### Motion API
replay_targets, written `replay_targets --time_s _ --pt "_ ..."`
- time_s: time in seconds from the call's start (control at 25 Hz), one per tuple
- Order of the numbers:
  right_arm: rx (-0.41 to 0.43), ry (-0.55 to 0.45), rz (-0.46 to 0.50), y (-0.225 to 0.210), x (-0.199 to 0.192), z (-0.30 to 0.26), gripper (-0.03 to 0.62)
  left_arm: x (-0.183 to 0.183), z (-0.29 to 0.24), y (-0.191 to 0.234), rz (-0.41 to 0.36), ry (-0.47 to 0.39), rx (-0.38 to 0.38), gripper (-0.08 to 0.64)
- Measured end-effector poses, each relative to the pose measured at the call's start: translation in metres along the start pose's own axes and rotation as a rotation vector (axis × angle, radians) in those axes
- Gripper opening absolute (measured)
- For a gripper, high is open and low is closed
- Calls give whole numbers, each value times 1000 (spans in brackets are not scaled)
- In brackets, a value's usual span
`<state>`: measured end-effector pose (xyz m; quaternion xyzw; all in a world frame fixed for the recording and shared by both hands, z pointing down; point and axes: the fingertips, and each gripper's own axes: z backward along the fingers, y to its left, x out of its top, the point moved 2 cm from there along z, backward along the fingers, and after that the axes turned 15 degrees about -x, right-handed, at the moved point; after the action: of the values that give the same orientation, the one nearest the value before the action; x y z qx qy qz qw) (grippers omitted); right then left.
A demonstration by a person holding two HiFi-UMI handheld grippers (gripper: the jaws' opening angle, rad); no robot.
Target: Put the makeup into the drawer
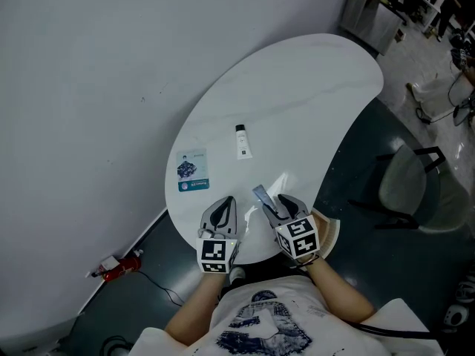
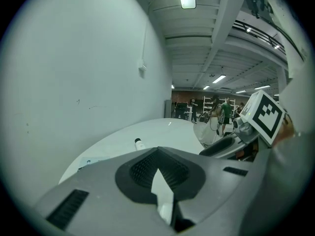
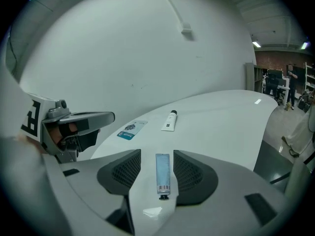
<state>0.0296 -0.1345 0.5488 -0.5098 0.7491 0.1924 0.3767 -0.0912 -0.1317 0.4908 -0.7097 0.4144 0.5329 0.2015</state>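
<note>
makeup tube (image 3: pixel 163 175), pale blue, lies flat on the table (image 3: pixel 221 117) between the wide-apart jaws of the right claw (image 3: pixel 157 157), untouched, seemingly lined up lengthwise for an easy pinch, while the left claw (image 2: pixel 158 156) sits closed and empty.

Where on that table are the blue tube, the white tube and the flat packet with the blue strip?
blue tube (image 3: pixel 163 171), right gripper view, middle of its body.
white tube (image 1: pixel 243 145), head view, middle of its body.
flat packet (image 1: pixel 193 170), head view, its centre.
</note>
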Motion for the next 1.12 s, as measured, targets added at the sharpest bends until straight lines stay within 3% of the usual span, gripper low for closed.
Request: replay_targets --time_s 0.24,1.12 --pt "7 41 24 5 -11 -14 236 -7 -4 1 15 13 2 35" --pt "-23 167 114 10 -56 -49 236 -25 -14 7 25 57 4 35"
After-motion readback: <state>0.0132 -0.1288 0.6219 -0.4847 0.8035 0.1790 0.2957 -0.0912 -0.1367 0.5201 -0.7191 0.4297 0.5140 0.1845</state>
